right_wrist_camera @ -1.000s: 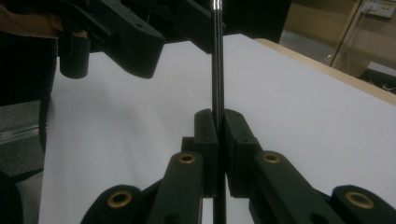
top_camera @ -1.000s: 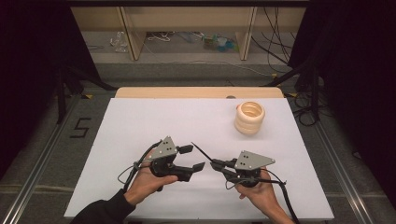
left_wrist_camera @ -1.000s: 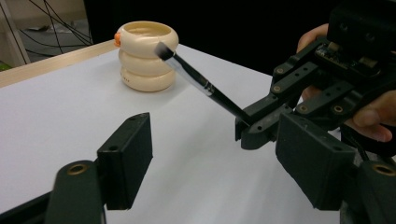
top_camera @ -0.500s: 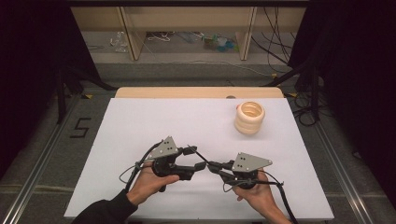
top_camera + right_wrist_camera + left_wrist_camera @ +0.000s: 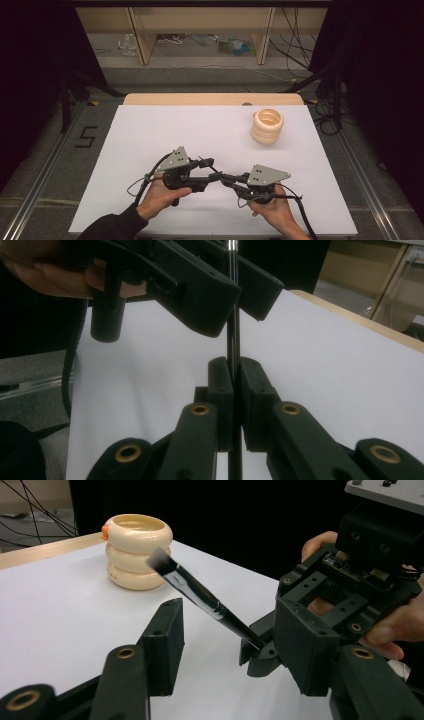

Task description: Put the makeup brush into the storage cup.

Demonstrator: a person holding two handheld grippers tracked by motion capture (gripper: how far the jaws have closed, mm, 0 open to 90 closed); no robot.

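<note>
A thin black make-up brush (image 5: pixel 200 592) with a grey bristle tip slants up from my right gripper (image 5: pixel 258 656), which is shut on the lower end of its handle. In the right gripper view the handle (image 5: pixel 233 315) stands upright, pinched between the closed jaws of that gripper (image 5: pixel 235 377). My left gripper (image 5: pixel 232 625) is open, one jaw on each side of the brush's shaft without touching it. In the high view the two grippers meet tip to tip near the table's front: left gripper (image 5: pixel 210 173), right gripper (image 5: pixel 228 179), brush (image 5: pixel 207 164).
A cream holder shaped like three stacked rings (image 5: pixel 267 126) stands at the back right of the white table top (image 5: pixel 150 135); it has a small orange bit on its side (image 5: pixel 105 529). Cables trail from both grippers. Wooden shelving stands beyond the table.
The two grippers have come together. The left gripper's open jaws slid forward and now straddle the brush that the right gripper holds.
</note>
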